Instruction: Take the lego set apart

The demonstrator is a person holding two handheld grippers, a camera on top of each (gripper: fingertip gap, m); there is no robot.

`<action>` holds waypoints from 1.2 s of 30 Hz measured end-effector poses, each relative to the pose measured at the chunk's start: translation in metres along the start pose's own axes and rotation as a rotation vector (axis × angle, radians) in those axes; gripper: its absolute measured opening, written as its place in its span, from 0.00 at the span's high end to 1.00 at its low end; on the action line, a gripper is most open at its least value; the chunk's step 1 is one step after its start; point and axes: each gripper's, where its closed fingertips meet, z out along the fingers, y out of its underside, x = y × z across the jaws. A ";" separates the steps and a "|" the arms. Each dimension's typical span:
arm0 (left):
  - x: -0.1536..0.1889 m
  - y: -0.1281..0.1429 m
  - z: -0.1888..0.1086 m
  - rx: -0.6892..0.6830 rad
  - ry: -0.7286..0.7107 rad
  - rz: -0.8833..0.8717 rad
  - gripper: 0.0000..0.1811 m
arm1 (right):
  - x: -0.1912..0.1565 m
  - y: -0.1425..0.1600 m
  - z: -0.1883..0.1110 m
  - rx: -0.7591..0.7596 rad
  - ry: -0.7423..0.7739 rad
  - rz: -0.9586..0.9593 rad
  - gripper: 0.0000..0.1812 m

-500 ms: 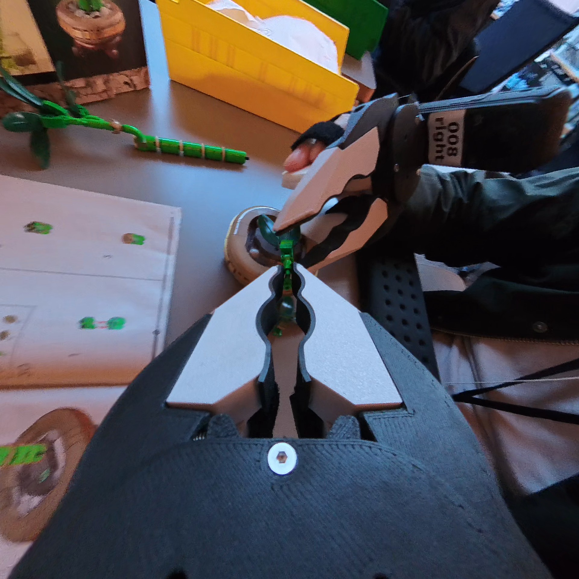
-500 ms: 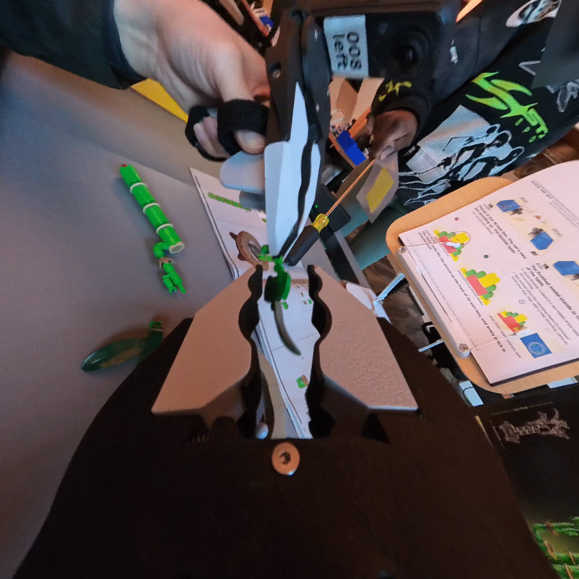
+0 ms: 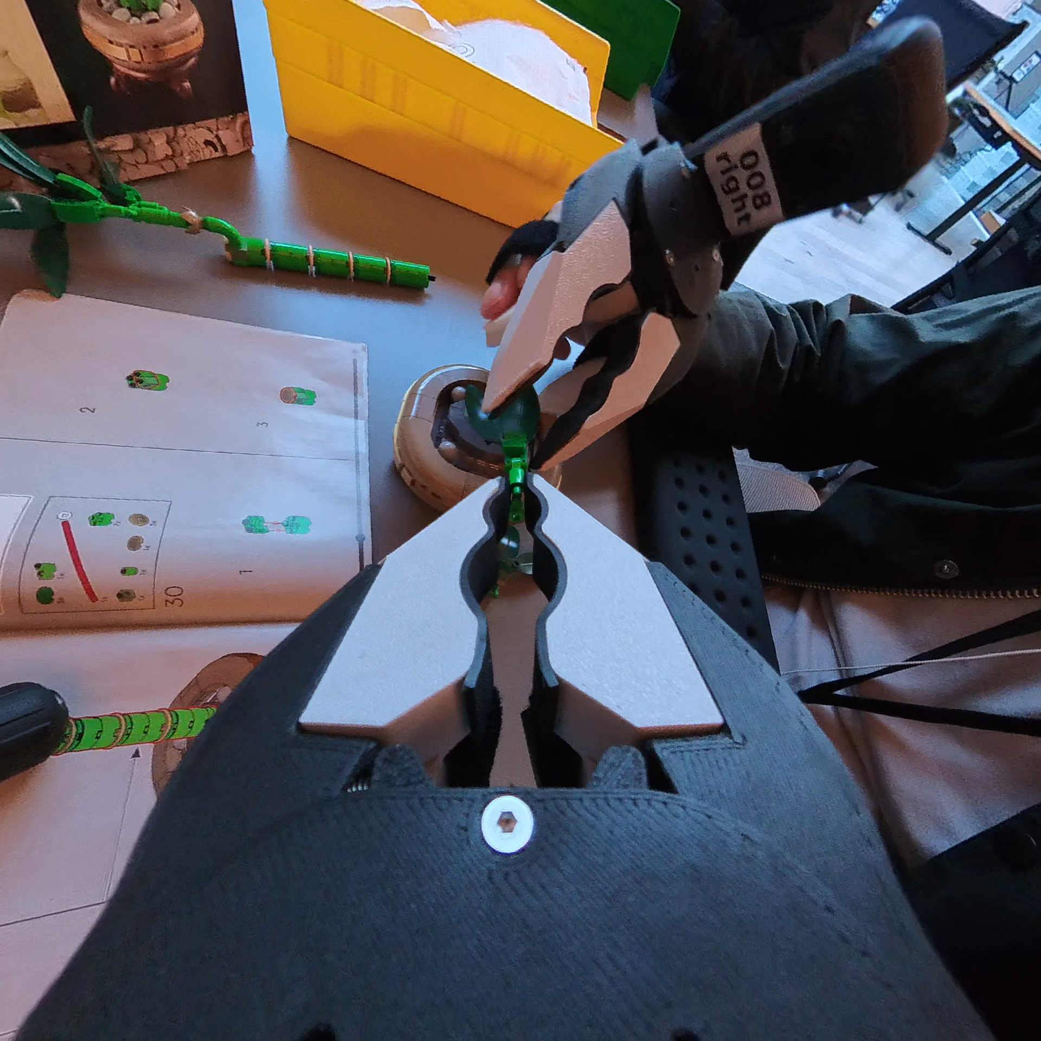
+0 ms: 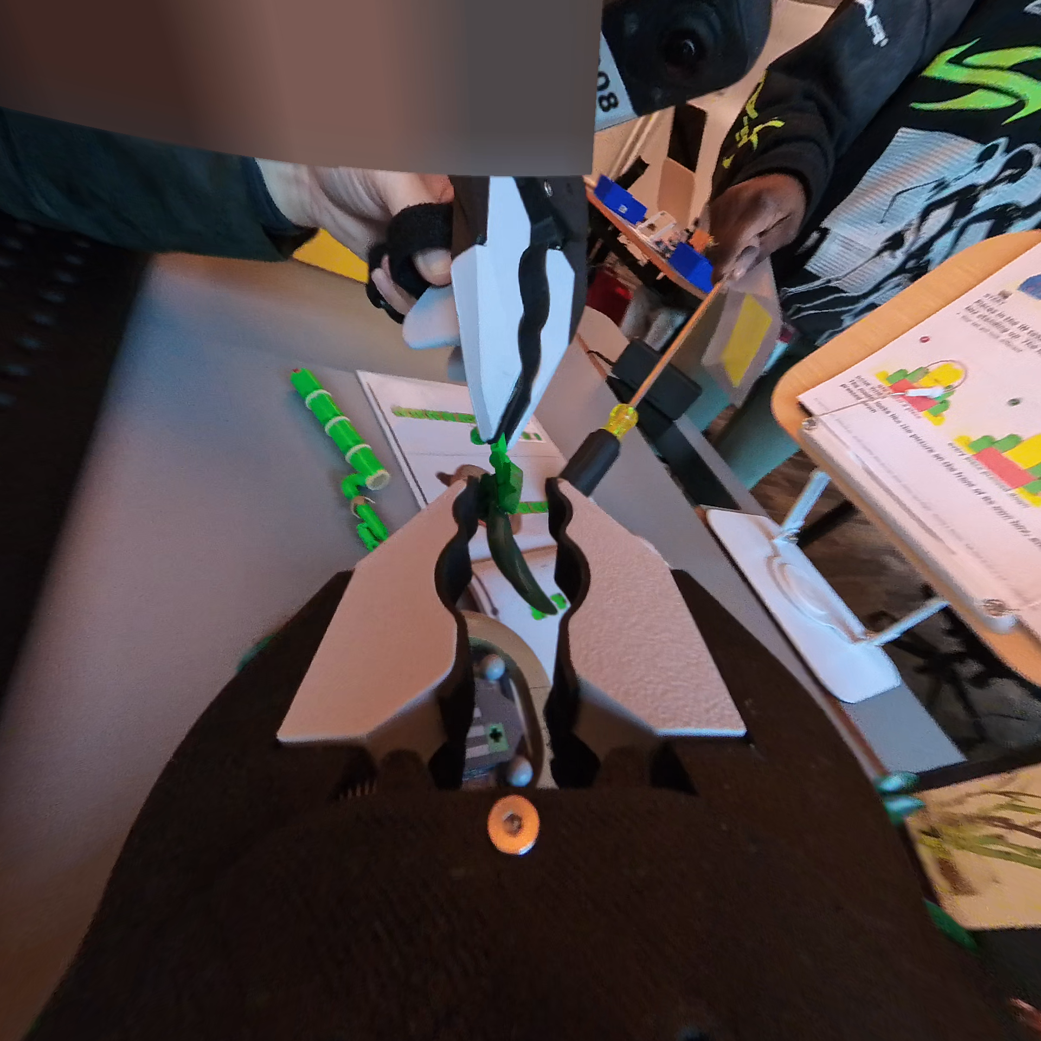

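Note:
My left gripper is shut on a small bright green lego twig and holds it above a round tan lego pot. A dark green leaf sits on the twig's far end. My right gripper is open, its fingers on either side of that leaf and the twig; the leaf lies close to its left finger. The right gripper also shows in the left wrist view, coming down from the upper right. The left gripper shows in the right wrist view, pointing down.
A green bamboo stalk lies on the brown table beyond an open instruction booklet. A yellow box stands at the back. A screwdriver lies at the booklet's edge. A second table with a booklet and another person are to the right. Both grippers' tips are close together, under 4 cm apart.
The right gripper has tilted up more steeply over the pot. The left gripper still holds the twig in the same place. Neither gripper has opened or shut.

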 end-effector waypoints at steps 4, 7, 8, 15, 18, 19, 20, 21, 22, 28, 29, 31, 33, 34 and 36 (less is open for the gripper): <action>0.003 0.006 0.002 -0.058 -0.032 0.113 0.98 | -0.005 0.000 -0.002 0.042 -0.119 0.181 0.91; 0.003 0.012 0.004 -0.132 -0.107 0.241 0.98 | -0.006 0.003 -0.003 0.035 -0.172 0.267 0.92; 0.004 0.014 0.005 -0.150 -0.120 0.270 0.98 | -0.009 0.003 -0.003 0.030 -0.195 0.276 0.92; 0.008 0.019 0.007 -0.205 -0.135 0.340 0.98 | -0.025 0.007 0.004 -0.029 -0.253 0.247 0.96; 0.010 0.021 0.007 -0.218 -0.136 0.363 0.98 | -0.027 0.006 0.003 -0.034 -0.281 0.283 0.96; 0.009 0.020 0.007 -0.212 -0.148 0.369 0.98 | -0.026 0.006 0.004 -0.033 -0.279 0.305 0.96; 0.007 0.016 0.006 -0.194 -0.167 0.377 0.98 | -0.022 0.005 0.004 -0.024 -0.268 0.328 0.96; 0.005 0.011 0.004 -0.166 -0.194 0.381 0.97 | -0.018 0.003 0.004 -0.004 -0.252 0.351 0.97; 0.000 0.005 0.000 -0.132 -0.235 0.379 0.91 | -0.013 -0.001 0.003 0.022 -0.238 0.377 0.97; -0.008 -0.023 -0.018 0.064 -0.241 0.254 0.70 | 0.024 -0.021 -0.006 0.208 -0.138 0.613 0.96; -0.007 -0.023 -0.017 0.087 -0.206 0.216 0.71 | 0.026 -0.025 -0.007 0.238 -0.151 0.657 0.97; -0.002 -0.024 -0.012 0.130 -0.112 0.150 0.76 | 0.028 -0.031 -0.006 0.281 -0.161 0.724 0.97; 0.004 -0.025 -0.006 0.168 -0.042 0.110 0.80 | 0.025 -0.038 -0.001 0.303 -0.183 0.761 0.96; 0.004 -0.027 -0.005 0.188 -0.030 0.106 0.84 | 0.022 -0.040 0.002 0.305 -0.193 0.769 0.96; 0.009 -0.029 -0.007 0.218 0.002 0.122 0.93 | 0.020 -0.042 0.006 0.313 -0.188 0.784 0.96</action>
